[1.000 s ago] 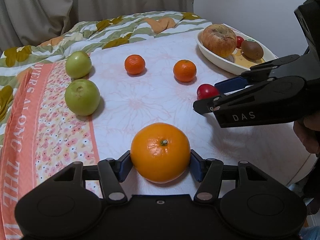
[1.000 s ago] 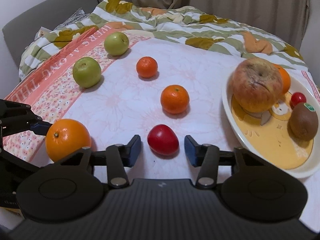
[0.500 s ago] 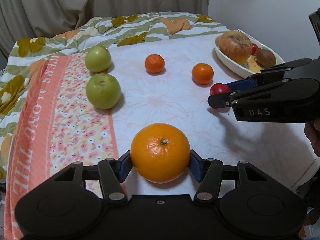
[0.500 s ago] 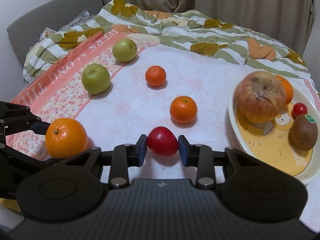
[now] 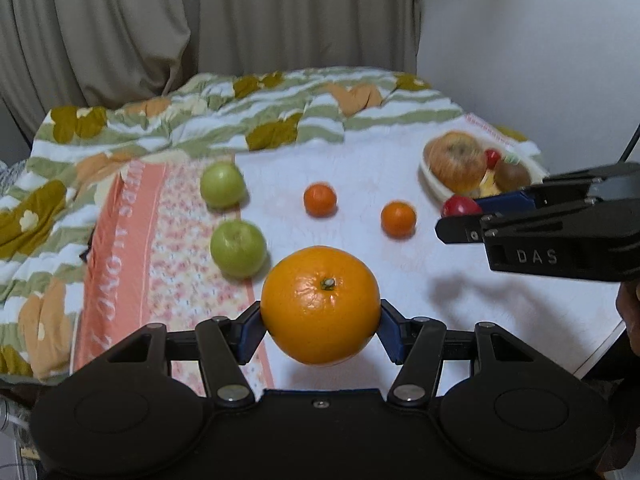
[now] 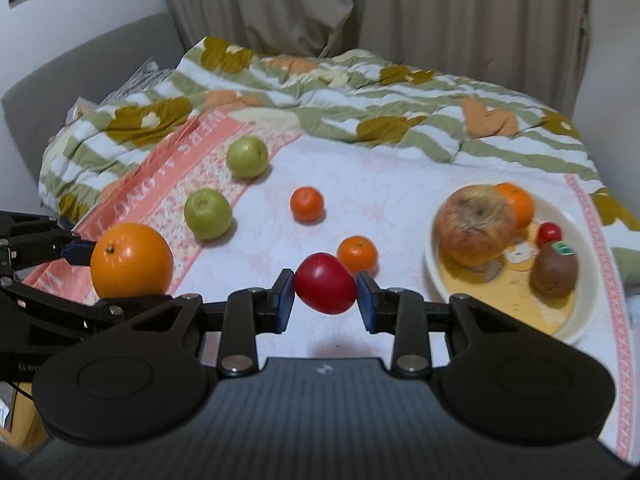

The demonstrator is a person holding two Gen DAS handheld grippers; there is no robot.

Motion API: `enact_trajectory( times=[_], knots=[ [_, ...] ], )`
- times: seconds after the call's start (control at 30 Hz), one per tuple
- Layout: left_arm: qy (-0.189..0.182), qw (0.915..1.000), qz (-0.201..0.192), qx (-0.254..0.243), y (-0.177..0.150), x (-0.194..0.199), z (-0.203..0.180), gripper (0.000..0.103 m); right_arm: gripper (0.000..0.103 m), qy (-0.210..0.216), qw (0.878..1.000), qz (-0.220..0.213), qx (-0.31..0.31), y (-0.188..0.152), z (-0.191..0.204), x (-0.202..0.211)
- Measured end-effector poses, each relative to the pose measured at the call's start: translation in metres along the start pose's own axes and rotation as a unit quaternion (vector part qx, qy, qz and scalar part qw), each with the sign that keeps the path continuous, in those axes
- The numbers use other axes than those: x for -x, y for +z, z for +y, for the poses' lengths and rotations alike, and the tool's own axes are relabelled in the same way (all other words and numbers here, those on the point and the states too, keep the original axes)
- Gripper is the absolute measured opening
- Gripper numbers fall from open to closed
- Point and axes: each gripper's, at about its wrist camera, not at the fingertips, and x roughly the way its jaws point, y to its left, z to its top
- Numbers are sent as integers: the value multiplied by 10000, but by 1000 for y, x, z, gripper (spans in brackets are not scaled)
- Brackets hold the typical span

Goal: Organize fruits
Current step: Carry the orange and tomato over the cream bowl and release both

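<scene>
Left gripper (image 5: pixel 320 322): clamped on the large orange (image 5: pixel 320 305), lifted clear of the cloth.
Right gripper (image 6: pixel 325 298): pads pinch the red fruit (image 6: pixel 325 289), also raised.
Bowl (image 6: pixel 576 312): at two o'clock from the right gripper, close by; from the left, at one o'clock and farther.
Judgement: right hand is nearer, so it probably delivers first.
Risk: bowl already crowded.

An orange (image 5: pixel 320 311) and a red fruit (image 6: pixel 325 289) are hanging pinched above the cloth; two green apples (image 6: pixel 208 213), two mandarins (image 6: pixel 307 204) are lying scattered there.
</scene>
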Motion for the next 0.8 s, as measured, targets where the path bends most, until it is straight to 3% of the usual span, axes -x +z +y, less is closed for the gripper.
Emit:
enact_trajectory(
  times=[0.4, 0.8],
  knots=[
    [-165, 9987, -440, -177, 42, 16, -37, 63, 49, -416, 9983, -105, -382, 5, -50, 48],
    [89, 9988, -459, 171, 77, -3, -117, 63, 49, -204, 9998, 23, -78, 4, -150, 61]
  ],
)
